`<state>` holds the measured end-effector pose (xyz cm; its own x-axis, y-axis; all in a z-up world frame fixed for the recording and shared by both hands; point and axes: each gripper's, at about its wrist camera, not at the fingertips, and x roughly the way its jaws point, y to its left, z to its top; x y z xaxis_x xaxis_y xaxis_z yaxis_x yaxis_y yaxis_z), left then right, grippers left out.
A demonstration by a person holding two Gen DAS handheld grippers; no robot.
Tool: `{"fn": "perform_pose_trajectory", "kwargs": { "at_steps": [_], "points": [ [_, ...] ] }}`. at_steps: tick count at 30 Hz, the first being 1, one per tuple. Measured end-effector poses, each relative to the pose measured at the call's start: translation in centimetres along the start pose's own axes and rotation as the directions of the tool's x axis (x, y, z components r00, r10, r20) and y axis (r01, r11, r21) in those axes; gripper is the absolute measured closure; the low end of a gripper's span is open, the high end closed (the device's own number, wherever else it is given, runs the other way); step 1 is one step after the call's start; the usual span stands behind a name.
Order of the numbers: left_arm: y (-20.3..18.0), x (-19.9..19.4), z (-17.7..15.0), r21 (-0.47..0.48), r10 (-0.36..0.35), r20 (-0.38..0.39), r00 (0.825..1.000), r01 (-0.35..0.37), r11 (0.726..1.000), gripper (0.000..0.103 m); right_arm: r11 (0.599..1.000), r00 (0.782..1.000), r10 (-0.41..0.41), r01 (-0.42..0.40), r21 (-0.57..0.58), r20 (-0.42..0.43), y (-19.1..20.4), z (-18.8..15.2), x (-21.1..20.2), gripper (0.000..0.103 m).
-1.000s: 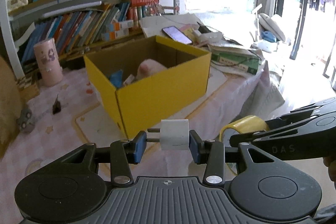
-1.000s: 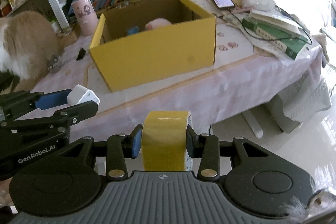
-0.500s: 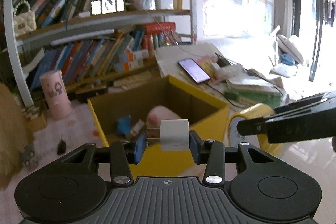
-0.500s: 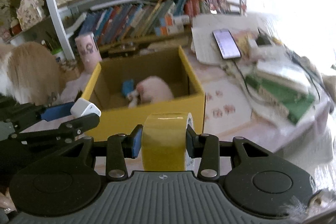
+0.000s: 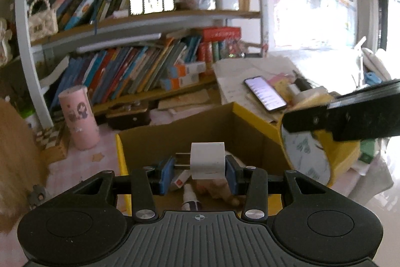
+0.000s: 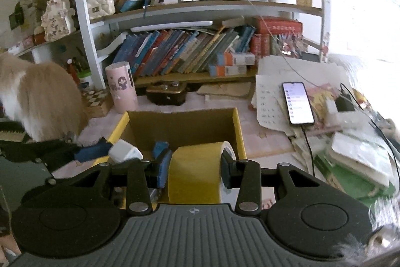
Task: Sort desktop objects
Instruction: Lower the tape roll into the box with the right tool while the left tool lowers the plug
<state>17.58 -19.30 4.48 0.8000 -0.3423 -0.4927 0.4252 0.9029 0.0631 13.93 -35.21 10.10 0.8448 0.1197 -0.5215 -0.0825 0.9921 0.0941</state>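
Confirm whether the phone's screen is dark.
No: the phone lies face up on papers with its screen lit.

Left gripper (image 5: 199,168) points forward and somewhat downward, blue pads clamped across a white charger plug (image 5: 207,162): one pad bears on the tips of the prongs, the other on the flat end of the body, so the plug sits crosswise between the fingers. Right gripper (image 6: 192,168) has the same forward, slightly downward pitch, pads pressing the two flat sides of a yellow tape roll (image 6: 194,170) held on edge. The two grippers run side by side, left one entering the right wrist view from the left edge, right one entering the left wrist view from the right edge.
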Motion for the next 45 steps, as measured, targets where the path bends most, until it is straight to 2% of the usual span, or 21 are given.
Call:
{"fn": "perform_pose_trajectory", "kwargs": {
  "at_steps": [9,17,26,32,35,40,45],
  "points": [
    [0.9,4.4,-0.4,-0.019,0.033,-0.122,0.992,-0.035,0.999,0.062,0.996,0.998,0.070,-0.069,-0.053,0.000,-0.2,2.5,3.6,0.066],
    [0.5,6.4,-1.4,-0.019,0.025,-0.207,0.978,-0.030,0.999,0.061,0.985,0.983,0.152,-0.158,-0.061,-0.103,0.3,2.8,8.9,0.066],
    [0.6,7.5,-1.3,-0.047,0.027,-0.241,0.970,-0.040,0.998,0.061,0.958,0.947,0.263,-0.279,-0.061,-0.185,1.5,4.0,14.0,0.068],
    [0.0,7.3,-1.2,0.005,0.055,-0.221,0.974,-0.056,0.998,0.058,0.939,0.927,0.300,-0.329,-0.103,-0.223,3.2,5.2,16.7,0.069],
    [0.3,6.5,-1.1,-0.002,0.084,-0.206,0.975,-0.086,0.996,0.054,0.928,0.919,0.319,-0.353,-0.121,-0.231,4.0,5.7,17.1,0.069],
    [1.3,5.4,-1.2,-0.050,0.118,-0.193,0.974,-0.130,0.990,0.053,0.913,0.883,0.376,-0.405,-0.055,-0.281,4.7,5.9,19.1,0.069],
    [1.7,4.9,-1.3,-0.053,0.125,-0.187,0.974,-0.137,0.989,0.052,0.914,0.848,0.382,-0.405,0.018,-0.366,4.7,4.7,21.8,0.068]
  ]
}}
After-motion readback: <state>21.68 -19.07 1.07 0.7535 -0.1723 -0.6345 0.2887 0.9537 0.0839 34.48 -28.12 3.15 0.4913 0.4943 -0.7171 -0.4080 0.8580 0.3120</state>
